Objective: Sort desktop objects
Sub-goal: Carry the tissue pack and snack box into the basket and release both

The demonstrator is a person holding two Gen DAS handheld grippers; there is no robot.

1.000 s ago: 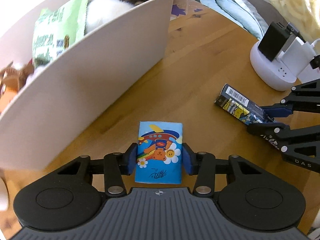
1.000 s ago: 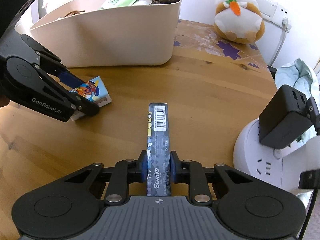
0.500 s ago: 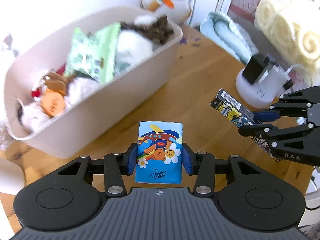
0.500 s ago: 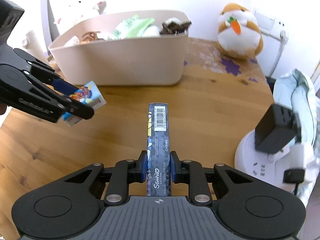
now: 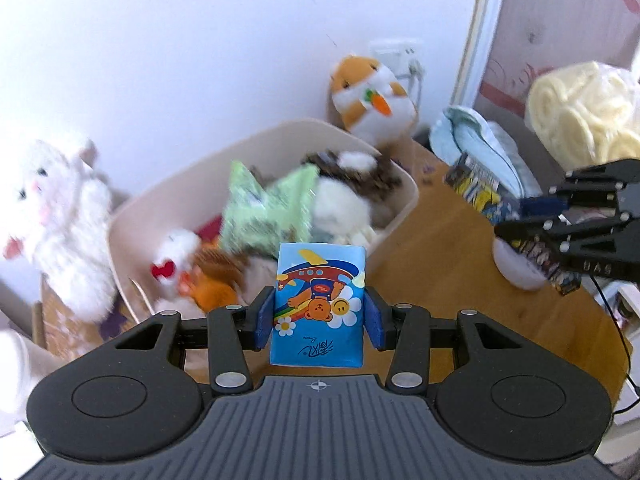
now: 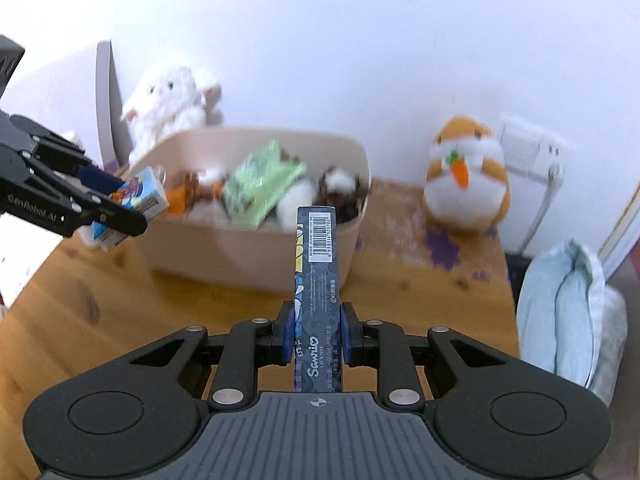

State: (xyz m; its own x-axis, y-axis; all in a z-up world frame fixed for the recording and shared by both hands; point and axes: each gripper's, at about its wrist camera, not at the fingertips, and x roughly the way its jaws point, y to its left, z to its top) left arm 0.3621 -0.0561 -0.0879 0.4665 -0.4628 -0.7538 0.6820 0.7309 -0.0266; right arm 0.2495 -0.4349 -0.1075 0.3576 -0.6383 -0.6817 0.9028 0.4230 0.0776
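With the left gripper (image 5: pixel 319 322) clamped on the blue tissue pack (image 5: pixel 319 304) and the right gripper (image 6: pixel 316 334) on the dark slim box (image 6: pixel 318 276), both above the surface's (image 6: pixel 120 300) far edge, carry each fully over the beige bin's (image 6: pixel 256 258) rim before releasing.

The beige bin (image 6: pixel 256 256) stands open at the top, but soft toys and a green packet (image 6: pixel 260 188) fill most of it; the barest patch seems to lie at its near left end, though blur makes that uncertain. A white plush (image 6: pixel 168 104) sits just behind the bin's left rear corner, and an orange hamster plush (image 6: pixel 466 176) stands on the wooden table (image 6: pixel 100 308) to the bin's right, by the wall socket (image 6: pixel 528 152). In front of the bin the table is bare. In the left wrist view the right gripper (image 5: pixel 516 216), with its long dark box (image 5: pixel 480 192), hangs over the table's right side beside the bin
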